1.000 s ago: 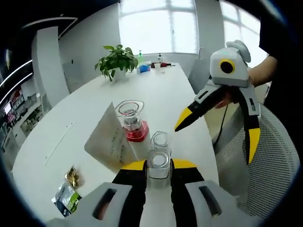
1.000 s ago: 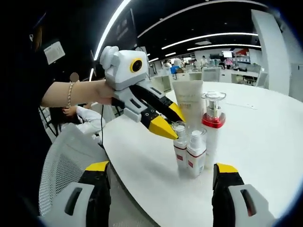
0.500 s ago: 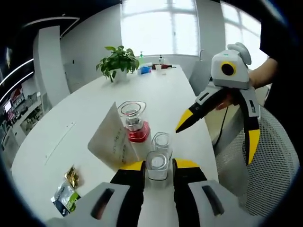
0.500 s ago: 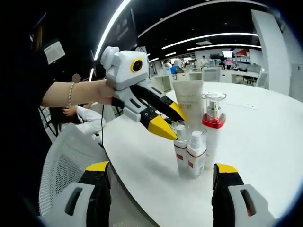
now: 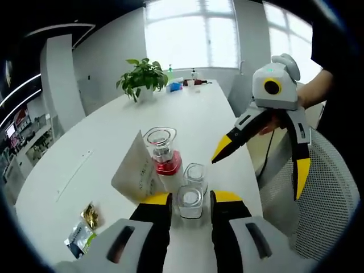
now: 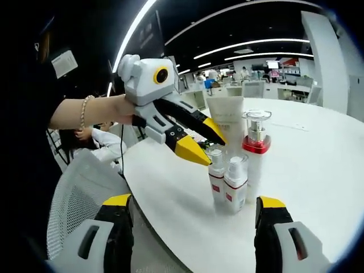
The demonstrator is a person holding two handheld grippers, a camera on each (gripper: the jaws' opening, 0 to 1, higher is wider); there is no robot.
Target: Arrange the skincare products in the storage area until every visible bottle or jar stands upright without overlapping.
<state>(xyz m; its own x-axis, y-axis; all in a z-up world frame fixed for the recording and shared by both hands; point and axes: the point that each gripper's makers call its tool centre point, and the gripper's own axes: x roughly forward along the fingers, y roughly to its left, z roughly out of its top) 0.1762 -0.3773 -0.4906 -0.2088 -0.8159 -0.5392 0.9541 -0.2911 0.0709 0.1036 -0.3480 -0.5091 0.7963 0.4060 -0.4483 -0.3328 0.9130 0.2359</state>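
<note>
Here left gripper (image 5: 190, 199) straddles small bottle (image 5: 190, 201) loosely near table edge (image 6: 170, 242); right gripper (image 6: 190, 207) open.

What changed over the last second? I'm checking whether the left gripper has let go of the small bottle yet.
The left gripper has opened off the near small bottle, its jaws now standing apart on either side of it, and it has lifted a little. The bottle stays upright beside the other small bottle, the red-collared pump bottle and the tube. The right gripper stays open, off to the side.
</note>
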